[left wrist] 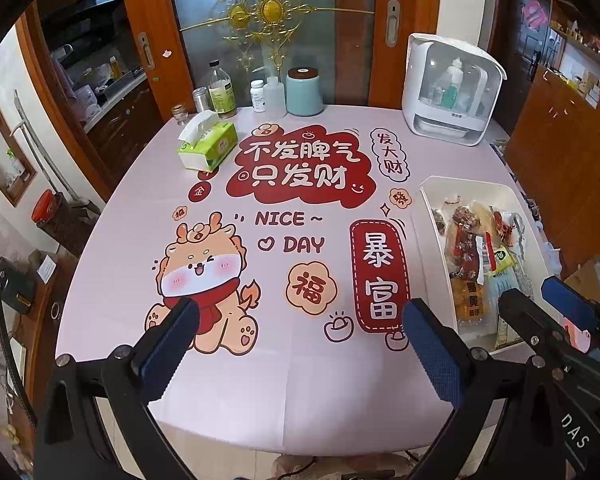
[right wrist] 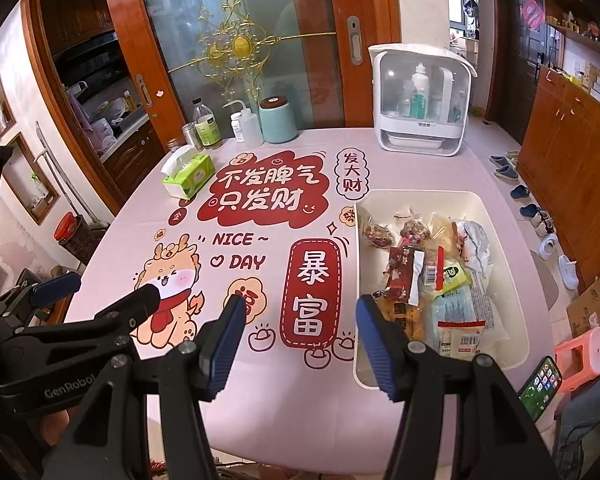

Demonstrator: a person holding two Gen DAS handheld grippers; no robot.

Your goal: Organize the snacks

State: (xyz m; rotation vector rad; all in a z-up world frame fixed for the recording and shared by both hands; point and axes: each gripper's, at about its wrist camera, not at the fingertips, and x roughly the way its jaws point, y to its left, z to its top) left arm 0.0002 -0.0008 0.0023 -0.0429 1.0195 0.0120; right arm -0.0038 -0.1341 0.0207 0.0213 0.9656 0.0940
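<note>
The snacks point(right wrist: 432, 276) lie heaped in a white bin point(right wrist: 500, 208) on the right side of the pink tabletop point(right wrist: 260, 380), small sealed packets overlapping one another. They look light and limp: thin plastic wrappers that will likely crinkle, slide over each other and slip from a shallow pinch, and some may hold brittle contents that a hard squeeze could crush. A sealed edge or a flat end of the topmost packet, such as the green one point(right wrist: 454, 278), seems the safest place to take hold. The left gripper point(left wrist: 300, 344) and right gripper point(right wrist: 300, 336) both hover above the near tabletop with fingers spread wide, holding nothing; the right one is nearest the bin.
</note>
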